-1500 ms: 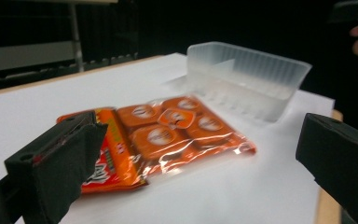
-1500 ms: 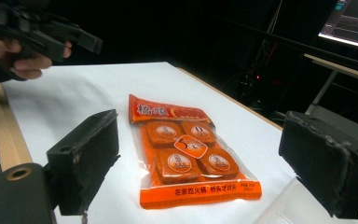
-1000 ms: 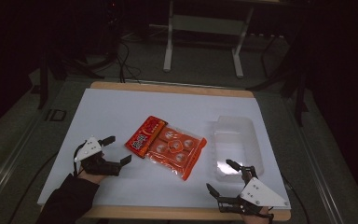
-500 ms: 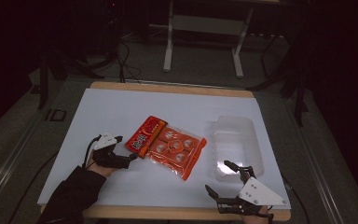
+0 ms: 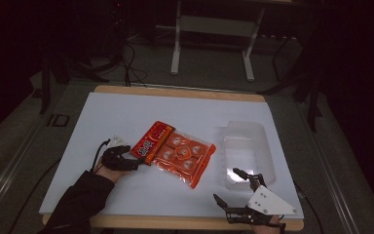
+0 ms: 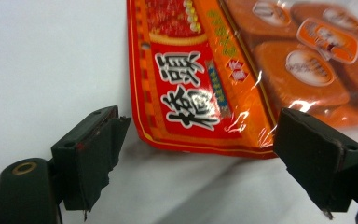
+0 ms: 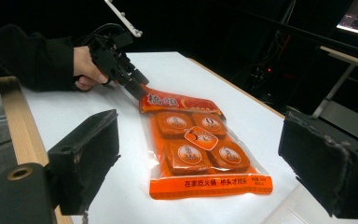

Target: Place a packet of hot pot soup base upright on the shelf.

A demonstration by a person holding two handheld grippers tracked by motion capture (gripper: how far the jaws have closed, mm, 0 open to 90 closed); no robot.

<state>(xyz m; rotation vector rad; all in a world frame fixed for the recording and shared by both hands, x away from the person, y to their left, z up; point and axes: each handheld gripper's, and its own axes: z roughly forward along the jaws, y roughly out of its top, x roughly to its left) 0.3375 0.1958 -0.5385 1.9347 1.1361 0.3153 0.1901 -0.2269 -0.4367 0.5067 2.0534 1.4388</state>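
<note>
A: Jaws of the left gripper point(image 5: 126, 158) are apart and have just been closing in, with the red header edge of the snack bag point(image 5: 177, 152) between them, not pinched yet.

B: Yep. Right gripper point(image 5: 233, 187) hangs spread wide, nothing in it, near the bag's far end, just beside the clear plastic tray point(image 5: 263, 131). Bag lies flat on the white table point(image 5: 126, 112).

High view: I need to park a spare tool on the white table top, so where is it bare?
The white table top is bare along the far edge beyond the orange snack bag and clear plastic tray. It is crowded near the left gripper and the right gripper.
</note>
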